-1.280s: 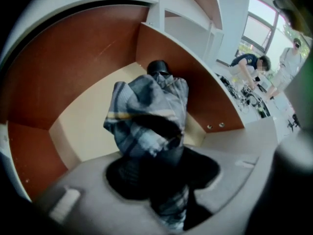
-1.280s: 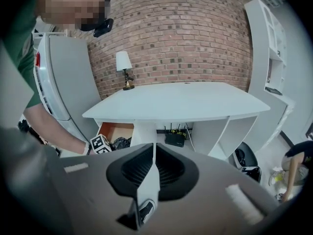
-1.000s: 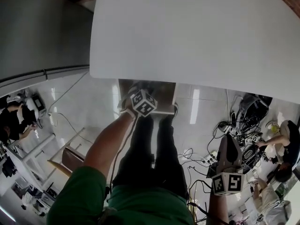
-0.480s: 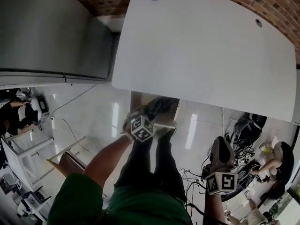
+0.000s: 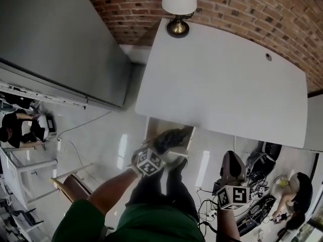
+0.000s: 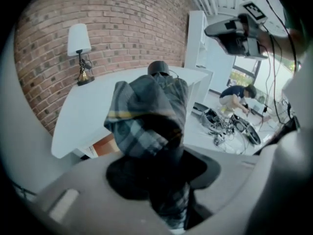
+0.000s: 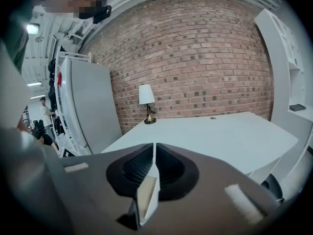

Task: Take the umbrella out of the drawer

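A folded dark plaid umbrella (image 6: 146,114) stands up between the jaws of my left gripper (image 6: 161,180), which is shut on it. In the head view that gripper (image 5: 159,147) holds the umbrella (image 5: 169,136) over the open wooden drawer (image 5: 152,126) under the front edge of the white desk (image 5: 222,89). The drawer's brown side (image 6: 104,144) also shows below the desk in the left gripper view. My right gripper (image 5: 230,159) hangs to the right, off the desk's front edge. Its jaws (image 7: 154,148) are shut with nothing between them.
A table lamp (image 5: 178,4) stands at the desk's back edge against the brick wall (image 5: 237,9). A tall grey cabinet (image 5: 55,39) is left of the desk. Cables and gear (image 5: 262,195) lie on the floor at right, where a person (image 5: 298,195) crouches; a wooden frame (image 5: 70,185) is at left.
Both grippers have risen, the left one lifting the umbrella up from the drawer. The head view has tilted up, bringing the lamp and brick wall into sight.
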Tool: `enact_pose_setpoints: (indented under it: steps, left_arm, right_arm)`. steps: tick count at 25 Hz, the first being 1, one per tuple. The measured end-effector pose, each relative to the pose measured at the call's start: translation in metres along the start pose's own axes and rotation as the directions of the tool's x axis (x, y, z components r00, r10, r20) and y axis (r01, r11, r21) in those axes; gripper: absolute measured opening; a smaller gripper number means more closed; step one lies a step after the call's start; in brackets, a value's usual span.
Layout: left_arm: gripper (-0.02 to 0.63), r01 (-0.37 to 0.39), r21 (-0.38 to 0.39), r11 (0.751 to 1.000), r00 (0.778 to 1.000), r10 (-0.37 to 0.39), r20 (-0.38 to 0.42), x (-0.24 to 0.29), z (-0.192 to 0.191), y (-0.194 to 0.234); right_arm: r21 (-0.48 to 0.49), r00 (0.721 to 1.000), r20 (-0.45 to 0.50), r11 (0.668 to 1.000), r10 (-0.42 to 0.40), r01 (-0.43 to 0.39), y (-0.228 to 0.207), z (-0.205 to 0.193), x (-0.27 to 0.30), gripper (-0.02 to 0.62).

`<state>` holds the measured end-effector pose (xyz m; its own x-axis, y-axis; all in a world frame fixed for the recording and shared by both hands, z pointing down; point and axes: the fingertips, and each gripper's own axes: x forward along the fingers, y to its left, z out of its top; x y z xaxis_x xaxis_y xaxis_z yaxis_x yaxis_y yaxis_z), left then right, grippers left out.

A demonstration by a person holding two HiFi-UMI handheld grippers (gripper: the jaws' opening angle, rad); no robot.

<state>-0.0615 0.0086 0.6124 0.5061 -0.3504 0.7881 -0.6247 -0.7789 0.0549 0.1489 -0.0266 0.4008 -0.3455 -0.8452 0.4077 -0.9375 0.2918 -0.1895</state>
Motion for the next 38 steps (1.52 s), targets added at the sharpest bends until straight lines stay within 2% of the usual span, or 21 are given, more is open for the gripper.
enact_pose_setpoints:
  steps: [5,8,14,20,25,28,33,38]
  left_arm:
    - [0.173,-0.054,-0.056,0.997,0.995,0.058,0.076,-0.051,0.048,0.022]
    - [0.173,-0.089,-0.051,0.995,0.99,0.094,0.104,-0.069,0.075,0.043]
    - [0.175,-0.131,-0.023,0.991,0.987,0.133,0.093,-0.078,0.115,0.09]
    - [0.176,-0.165,-0.03,0.986,0.986,0.165,-0.003,-0.054,0.143,0.142]
    - [0.176,-0.124,0.061,0.99,0.985,0.131,-0.11,-0.016,0.157,0.162]
    - [0.176,-0.092,0.106,0.99,0.976,0.111,-0.187,0.006,0.158,0.172]
    - [0.181,-0.054,0.049,0.997,0.957,0.065,-0.284,0.033,0.154,0.186]
    - [0.183,-0.025,0.077,0.997,0.932,0.052,-0.359,0.052,0.152,0.192]
  right_arm:
    - [0.0,0.997,0.07,1.0,-0.021,0.021,-0.002,0.043,-0.008,0.015]
    - [0.002,0.994,0.102,1.0,-0.029,0.029,-0.003,0.067,-0.01,0.014]
    - [-0.008,0.985,0.164,0.999,-0.047,0.049,0.0,0.109,-0.018,0.015]
    - [0.005,0.974,0.208,0.996,-0.089,0.09,-0.004,0.147,-0.024,0.015]
    - [0.012,0.965,0.218,0.989,-0.146,0.147,-0.018,0.159,-0.03,0.015]
    - [0.022,0.959,0.217,0.983,-0.184,0.184,-0.028,0.16,-0.036,0.015]
    - [0.052,0.948,0.202,0.969,-0.248,0.242,-0.041,0.155,-0.047,0.015]
    - [0.132,0.938,0.201,0.956,-0.283,0.26,-0.049,0.146,-0.051,0.014]
